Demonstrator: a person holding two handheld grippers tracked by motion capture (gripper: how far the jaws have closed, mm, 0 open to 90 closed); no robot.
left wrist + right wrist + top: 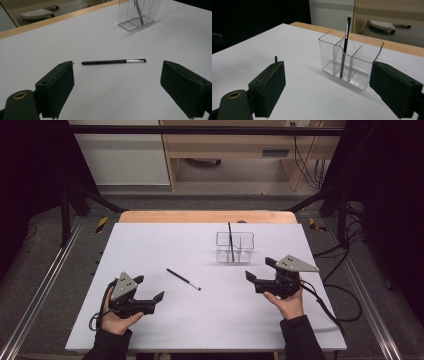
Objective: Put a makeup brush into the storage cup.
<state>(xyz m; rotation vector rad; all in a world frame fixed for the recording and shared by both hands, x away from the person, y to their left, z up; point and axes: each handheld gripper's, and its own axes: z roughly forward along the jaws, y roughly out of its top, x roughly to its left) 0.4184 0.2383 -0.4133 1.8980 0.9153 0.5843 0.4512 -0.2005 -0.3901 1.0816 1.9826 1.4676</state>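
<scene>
Now both grippers, left gripper (151, 289) and right gripper (260, 269), stand spread and empty; one brush (184, 279) lies mid-tabletop, another brush (344, 50) stands in the clear holder (235, 248) near the far edge.

We find a table (150, 320) with a white top and a wooden edge along its far side. Directly on it, a black brush (183, 279) lies flat near the middle, at a slant. A clear holder (235, 247) with three compartments stands well apart from it toward the far side, a second brush (231, 241) upright in its middle compartment.
</scene>
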